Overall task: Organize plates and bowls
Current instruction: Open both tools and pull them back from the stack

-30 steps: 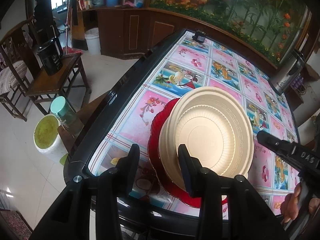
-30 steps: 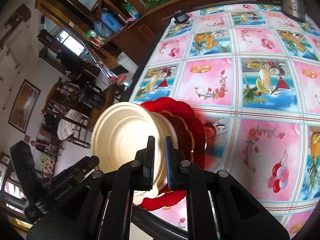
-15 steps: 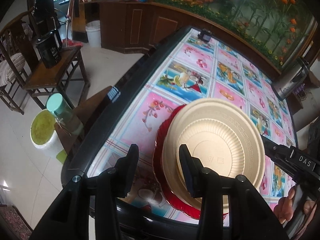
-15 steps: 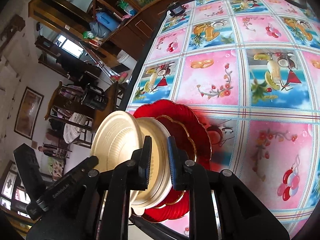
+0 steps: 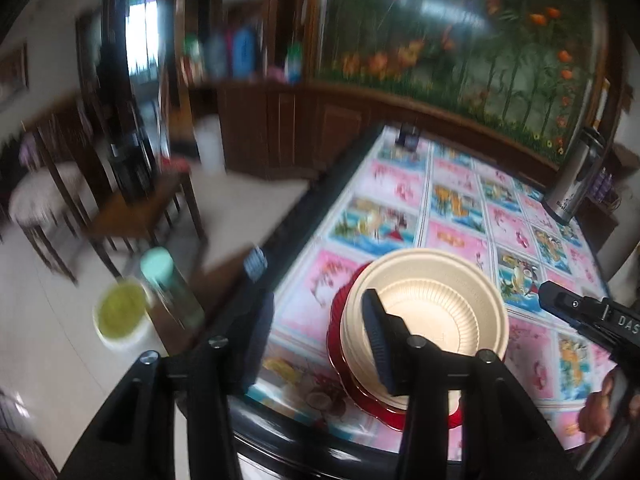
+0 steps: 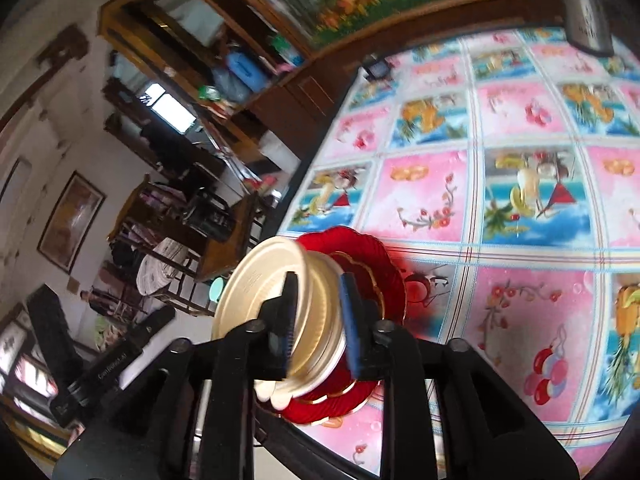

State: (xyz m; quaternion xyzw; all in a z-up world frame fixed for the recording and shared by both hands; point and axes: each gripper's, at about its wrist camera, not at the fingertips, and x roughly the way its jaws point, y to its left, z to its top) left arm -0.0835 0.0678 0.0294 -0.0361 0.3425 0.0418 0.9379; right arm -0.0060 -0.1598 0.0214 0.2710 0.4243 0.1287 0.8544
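Note:
A stack of cream bowls (image 5: 436, 312) sits on red scalloped plates (image 5: 340, 344) near the front left corner of the table. It also shows in the right wrist view (image 6: 276, 292) on the red plates (image 6: 368, 264). My left gripper (image 5: 316, 332) is open and empty, hanging just left of the stack over the table edge. My right gripper (image 6: 318, 320) is open, its fingers standing either side of the bowl stack's near rim without squeezing it. Its tip shows in the left wrist view (image 5: 560, 304).
The table (image 6: 520, 184) has a pink and blue patterned cloth. A steel kettle (image 5: 576, 176) stands at the far right and a small dark object (image 5: 408, 136) at the far edge. Left of the table are a low stool with a teal-lidded bottle (image 5: 168, 284), a bucket (image 5: 120, 316) and chairs.
My right gripper has opened from shut, letting go of the bowl rim. My left gripper has drawn back and up, away from the stack. The top bowl has settled onto the stack.

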